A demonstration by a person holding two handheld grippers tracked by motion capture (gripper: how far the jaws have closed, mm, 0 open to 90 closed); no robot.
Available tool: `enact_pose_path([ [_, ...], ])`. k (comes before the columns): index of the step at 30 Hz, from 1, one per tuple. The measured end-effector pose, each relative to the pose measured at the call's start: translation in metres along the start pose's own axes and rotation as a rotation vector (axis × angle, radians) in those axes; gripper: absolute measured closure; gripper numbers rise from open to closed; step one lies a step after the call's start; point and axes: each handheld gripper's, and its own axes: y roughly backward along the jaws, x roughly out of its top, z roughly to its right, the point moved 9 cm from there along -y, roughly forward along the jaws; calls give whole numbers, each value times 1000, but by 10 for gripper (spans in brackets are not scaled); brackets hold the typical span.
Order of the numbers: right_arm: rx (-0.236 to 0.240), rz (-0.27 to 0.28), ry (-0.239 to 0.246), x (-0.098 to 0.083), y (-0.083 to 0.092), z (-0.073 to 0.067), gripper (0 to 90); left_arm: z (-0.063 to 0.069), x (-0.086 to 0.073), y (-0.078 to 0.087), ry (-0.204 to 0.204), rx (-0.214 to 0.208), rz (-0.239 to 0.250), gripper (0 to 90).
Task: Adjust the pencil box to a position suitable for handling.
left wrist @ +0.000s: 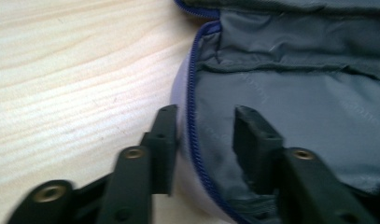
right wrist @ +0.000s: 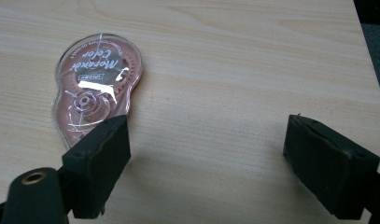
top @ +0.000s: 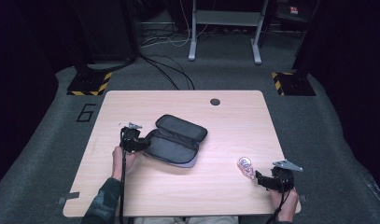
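Note:
A black zip case [top: 176,140] lies open in the middle of the wooden table [top: 234,121], lid folded back. My left gripper [top: 143,144] is at its left end. In the left gripper view the case's zipper rim [left wrist: 193,126] runs between the jaws of the left gripper [left wrist: 204,135]: one jaw stands outside against the wall, the other inside on the grey lining [left wrist: 309,107], with a gap still showing. A clear pink correction-tape dispenser [top: 245,164] lies flat near the table's right front. My right gripper [right wrist: 208,154] stands wide open, and the dispenser [right wrist: 96,84] lies just beyond its left jaw.
A round cable hole [top: 215,101] sits near the table's far edge. Beyond the table are floor cables [top: 171,70], a desk frame [top: 225,28] and yellow-black striped stand bases [top: 89,84]. The person's forearms come in from the table's near edge.

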Motion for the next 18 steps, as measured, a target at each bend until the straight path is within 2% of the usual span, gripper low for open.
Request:
enact_pose_path([
  [4, 0, 6, -2, 0, 0, 0, 146, 5, -6, 3, -19, 3, -25, 727],
  [5, -1, 4, -1, 0, 0, 0, 145, 7, -7, 2, -10, 13, -12, 728],
  [10, -1, -8, 3, -1, 0, 0, 146, 19, -12, 2, -4, 6, -20, 737],
  [11, -1, 1, 2, 0, 0, 0, 146, 23, -13, 3, -14, 7, -26, 737],
  [12, -1, -1, 2, 0, 0, 0, 146, 27, -14, 3, -1, 1, -24, 738],
  [14, -2, -3, 0, 0, 0, -1, 146, 34, -15, 4, -21, -5, -28, 737],
  [18, -2, -1, -1, 0, 0, 0, 146, 46, -19, 5, -31, -21, -26, 728],
])
